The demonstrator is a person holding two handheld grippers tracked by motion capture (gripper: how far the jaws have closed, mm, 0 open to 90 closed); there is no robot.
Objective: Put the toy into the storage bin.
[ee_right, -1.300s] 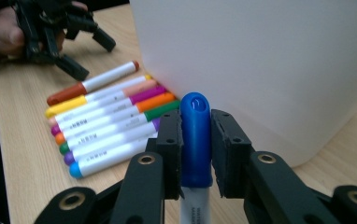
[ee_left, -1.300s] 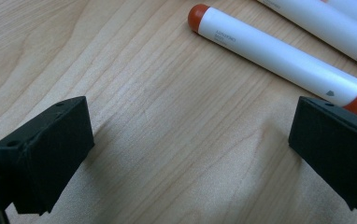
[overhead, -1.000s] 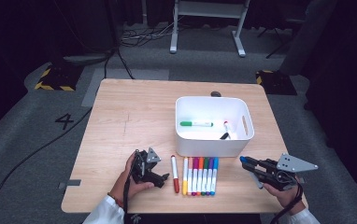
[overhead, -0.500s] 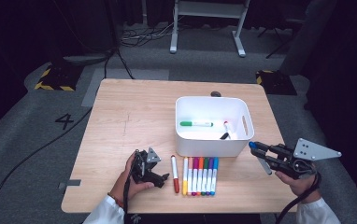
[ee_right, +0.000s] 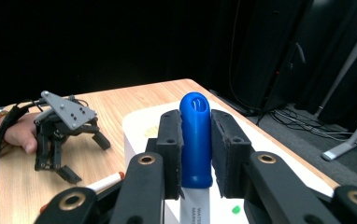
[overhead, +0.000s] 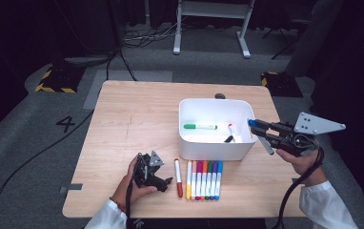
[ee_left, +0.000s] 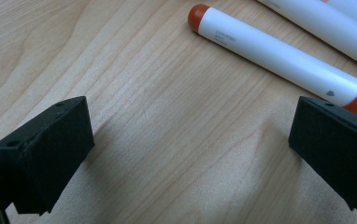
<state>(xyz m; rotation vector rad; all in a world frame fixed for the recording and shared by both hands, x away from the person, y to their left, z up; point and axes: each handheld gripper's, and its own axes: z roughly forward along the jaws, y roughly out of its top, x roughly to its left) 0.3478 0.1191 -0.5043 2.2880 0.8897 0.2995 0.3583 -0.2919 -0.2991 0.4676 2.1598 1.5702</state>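
My right gripper (overhead: 256, 125) (ee_right: 196, 140) is shut on a blue-capped marker (overhead: 261, 136) (ee_right: 196, 140), held in the air at the right rim of the white bin (overhead: 208, 147). Inside the bin lie a green marker (overhead: 199, 127) and a red-tipped marker (overhead: 231, 131). My left gripper (overhead: 165, 181) (ee_left: 186, 154) rests open on the table, its jaws spread wide over bare wood. A red marker (overhead: 178, 177) (ee_left: 279, 56) lies just to its right. Beside that, a row of several coloured markers (overhead: 205, 179) lies in front of the bin.
The wooden table (overhead: 137, 114) has wide free room at its left and back. A dark disc (overhead: 220, 96) lies behind the bin. Black cables and a frame stand on the grey floor beyond the table. In the right gripper view, the left hand and its gripper (ee_right: 62, 135) show farther off.
My right gripper has risen from the table's right front and moved up to the bin's right rim with the blue marker in it. The left gripper has stayed put.
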